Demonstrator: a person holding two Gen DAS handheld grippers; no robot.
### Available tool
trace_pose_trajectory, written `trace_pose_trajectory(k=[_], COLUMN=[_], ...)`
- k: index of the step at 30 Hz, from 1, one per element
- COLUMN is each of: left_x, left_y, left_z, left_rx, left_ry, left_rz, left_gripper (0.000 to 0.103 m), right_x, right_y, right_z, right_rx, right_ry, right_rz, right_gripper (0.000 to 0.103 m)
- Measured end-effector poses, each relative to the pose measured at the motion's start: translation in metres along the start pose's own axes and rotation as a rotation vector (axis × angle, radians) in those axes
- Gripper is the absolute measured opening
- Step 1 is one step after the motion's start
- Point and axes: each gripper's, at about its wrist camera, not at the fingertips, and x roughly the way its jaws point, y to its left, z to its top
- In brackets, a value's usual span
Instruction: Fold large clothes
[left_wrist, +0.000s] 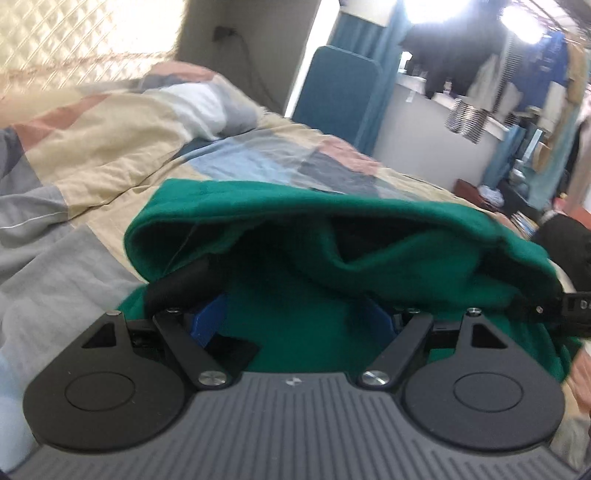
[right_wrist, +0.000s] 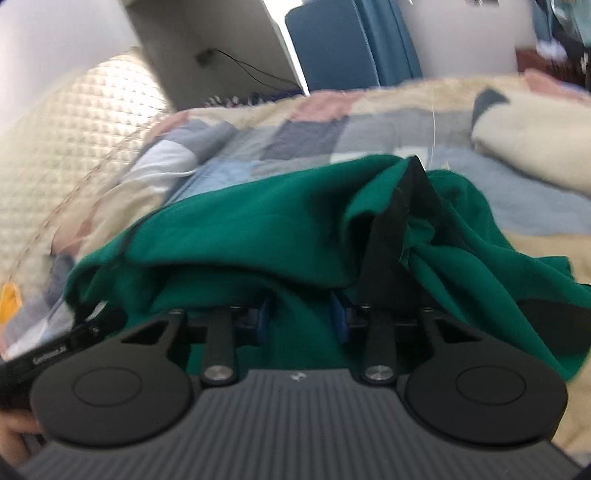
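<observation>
Both grippers sitting buried in green garment (left_wrist: 332, 236), bunched over patchwork quilt (left_wrist: 110, 147). Left gripper (left_wrist: 295, 310) spread wide; grip hidden. Right gripper (right_wrist: 303, 306): fingers part-closed, cloth draping over; grip unclear. Risk: fabric slipping, fold collapsing uneven if cloth merely draping.

We see both fisheye views smeared by motion blur and bent at their edges, a blown-out window (left_wrist: 436, 11) glaring at the top of the left wrist view, soft daylight on the bed (right_wrist: 388, 129), and deep shadow under the green garment (left_wrist: 332, 236).
</observation>
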Motion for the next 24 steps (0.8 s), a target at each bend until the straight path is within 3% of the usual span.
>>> trace_pose_trajectory(k=[3, 6, 12, 19, 22, 24], left_x=[0.021, 0.038, 0.061, 0.075, 0.074, 0.075], left_y=[0.013, 0.029, 0.056, 0.067, 0.071, 0.075], left_z=[0.014, 0.028, 0.038, 0.047, 0.049, 0.049], left_rx=[-0.015, -0.047, -0.138, -0.138, -0.159, -0.171], left_ry=[-0.005, -0.011, -0.011, -0.051, -0.061, -0.054], left_rz=[0.032, 0.056, 0.043, 0.059, 0.065, 0.069], left_gripper=[0.083, 0.083, 0.083, 0.083, 0.083, 0.083], right_x=[0.02, 0.036, 0.07, 0.07, 0.068, 0.067], right_y=[-0.005, -0.004, -0.027, -0.052, -0.058, -0.056], right_z=[0.017, 0.035, 0.064, 0.071, 0.075, 0.077], right_rx=[0.038, 0.041, 0.048, 0.062, 0.062, 0.04], right_ry=[-0.005, -0.05, -0.101, -0.273, -0.288, -0.272], right_rz=[0.0, -0.058, -0.058, -0.134, -0.143, -0.153], right_gripper=[0.038, 0.036, 0.035, 0.037, 0.037, 0.046])
